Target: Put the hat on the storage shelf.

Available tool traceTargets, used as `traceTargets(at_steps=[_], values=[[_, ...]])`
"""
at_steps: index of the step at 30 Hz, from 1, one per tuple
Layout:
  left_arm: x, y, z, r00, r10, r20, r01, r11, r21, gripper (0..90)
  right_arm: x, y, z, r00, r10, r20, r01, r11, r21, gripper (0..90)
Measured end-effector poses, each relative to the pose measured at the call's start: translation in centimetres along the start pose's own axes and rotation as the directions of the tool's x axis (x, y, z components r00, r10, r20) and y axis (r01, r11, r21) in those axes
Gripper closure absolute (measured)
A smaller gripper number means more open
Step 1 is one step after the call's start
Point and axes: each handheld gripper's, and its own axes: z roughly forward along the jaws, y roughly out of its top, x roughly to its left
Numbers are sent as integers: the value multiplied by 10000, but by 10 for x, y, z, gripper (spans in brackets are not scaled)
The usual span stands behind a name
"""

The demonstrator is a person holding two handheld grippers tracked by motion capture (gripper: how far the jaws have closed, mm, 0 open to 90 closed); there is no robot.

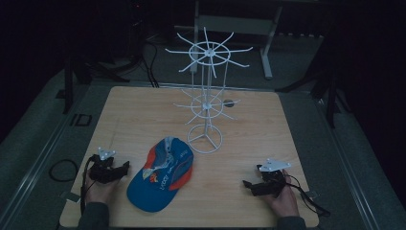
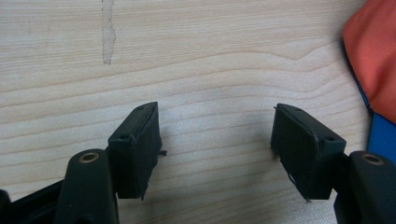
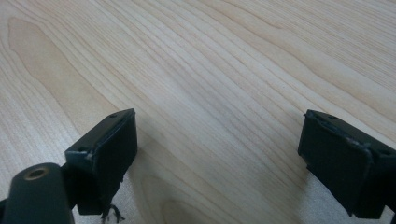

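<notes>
A blue and orange cap (image 1: 162,175) lies flat on the wooden table (image 1: 143,115), near the front and left of centre. Behind it stands a white wire rack (image 1: 207,91) with two tiers of radial hooks, all bare. My left gripper (image 1: 125,166) rests on the table just left of the cap, open, nothing between its jaws. In the left gripper view the left gripper (image 2: 215,122) points at bare wood, with the cap's orange edge (image 2: 373,51) at the right. My right gripper (image 1: 246,183) lies at the front right, open. In the right gripper view the right gripper (image 3: 218,129) faces bare wood.
A pale streak (image 2: 108,32) marks the wood ahead of the left gripper. The table's front edge (image 1: 191,226) runs close to both hands. Dark stands and cables (image 1: 143,52) sit behind the table, and a white desk frame (image 1: 265,43) at the back.
</notes>
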Motion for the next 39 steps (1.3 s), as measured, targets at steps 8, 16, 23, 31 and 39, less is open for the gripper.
traceTargets(at_steps=[8, 16, 23, 31, 39], values=[[-2, 7, -1, 9998, 113, 148, -119, 9991, 412, 462, 0, 0, 0, 10000, 48, 67, -47, 10000, -28, 117], [-2, 14, 0, 9984, 136, 549, -178, 9970, 753, 540, 0, 0, 0, 10000, 54, 77, -54, 10000, -27, 116], [-10, 22, -5, 9907, 601, 1217, -700, 9945, 785, 522, 1, 0, 0, 9999, 62, 88, -62, 10000, -38, 116], [-32, 46, -35, 9625, 1347, 2354, -1397, 9902, 46, 500, 3, -2, -2, 9995, 192, 243, -190, 9998, -48, 118], [-45, 59, -50, 9515, 1450, 2713, -1471, 9890, -128, 500, 3, -2, -2, 9995, 192, 242, -191, 9998, -48, 118]])
